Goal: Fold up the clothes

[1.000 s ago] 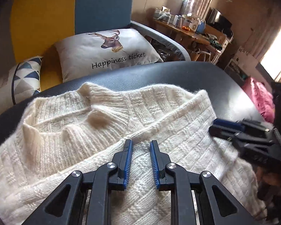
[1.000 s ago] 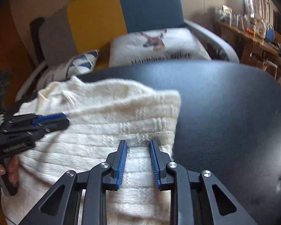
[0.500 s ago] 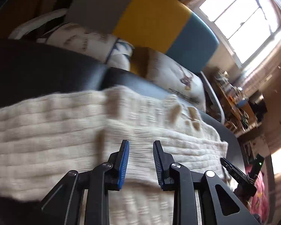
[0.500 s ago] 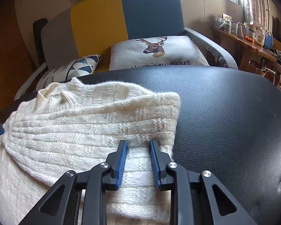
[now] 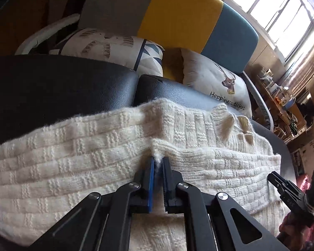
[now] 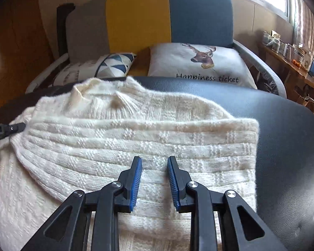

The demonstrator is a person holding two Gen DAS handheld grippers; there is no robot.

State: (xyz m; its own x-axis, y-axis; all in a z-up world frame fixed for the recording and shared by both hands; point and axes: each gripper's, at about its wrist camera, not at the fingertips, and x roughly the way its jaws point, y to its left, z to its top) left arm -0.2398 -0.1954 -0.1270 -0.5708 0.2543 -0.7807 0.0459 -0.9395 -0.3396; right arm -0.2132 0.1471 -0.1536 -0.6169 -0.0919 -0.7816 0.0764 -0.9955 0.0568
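Knitwear is what fills both views: a cream sweater [image 5: 94, 163] is spread, partly folded, over a black leather surface [image 5: 52, 87], with its collar toward the far side. A ridge of the knit is seen pinched between the jaws of the left gripper [image 5: 158, 160], which are closing on it. The right gripper [image 6: 154, 161] is held over the near right part of the sweater [image 6: 136, 138], its jaws parted with no fabric caught between them. Beyond the leather surface [image 6: 282, 146], a sofa [image 6: 167, 18] in grey, yellow and blue is seen, and on its seat a deer-print cushion [image 6: 198, 62] and a triangle-patterned cushion [image 6: 113, 64] are resting.
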